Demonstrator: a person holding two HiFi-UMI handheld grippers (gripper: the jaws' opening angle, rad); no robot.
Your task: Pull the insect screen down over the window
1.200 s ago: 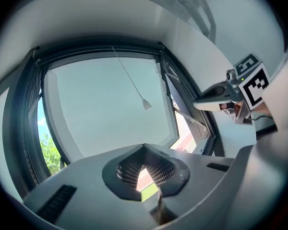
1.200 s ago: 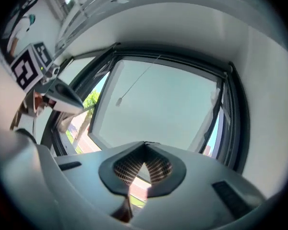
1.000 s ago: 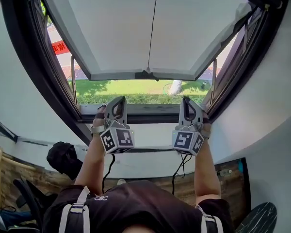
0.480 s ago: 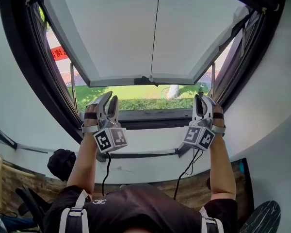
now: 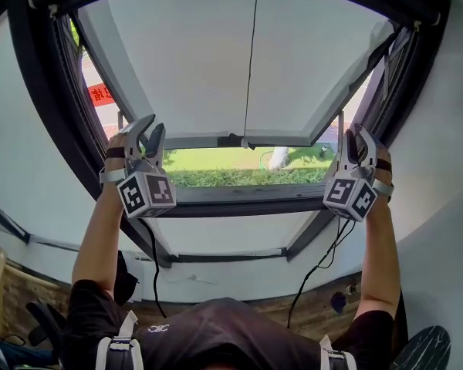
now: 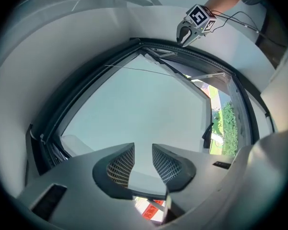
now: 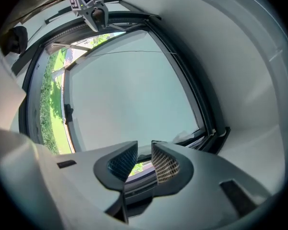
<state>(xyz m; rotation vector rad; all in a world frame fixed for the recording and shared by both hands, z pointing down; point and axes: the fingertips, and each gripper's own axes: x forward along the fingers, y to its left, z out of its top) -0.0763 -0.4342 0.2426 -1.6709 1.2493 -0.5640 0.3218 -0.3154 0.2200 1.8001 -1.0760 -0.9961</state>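
The window (image 5: 54, 106) has a dark frame, and its pale sash (image 5: 216, 68) is swung outward. A thin dark cord (image 5: 251, 60) hangs from the top of the frame down the middle, ending near the sash's lower edge. I cannot make out any screen mesh over the opening. My left gripper (image 5: 149, 132) is raised by the frame's left side. Its jaws (image 6: 143, 159) are opening and hold nothing. My right gripper (image 5: 357, 139) is raised by the frame's right side. Its jaws (image 7: 144, 159) are also opening, with nothing between them. Each gripper shows small in the other's view, the right gripper (image 6: 187, 32) and the left gripper (image 7: 97, 16).
Grass (image 5: 239, 164) and a red sign (image 5: 102, 95) show outside below the sash. A white sill (image 5: 231, 233) runs under the frame, and white walls (image 5: 15, 153) close in on both sides. Cables hang from both grippers toward the person's dark shirt (image 5: 216, 330).
Both grippers have risen from just above the sill and spread apart to the left and right sides of the frame. Their jaws have gone from shut to slightly apart.
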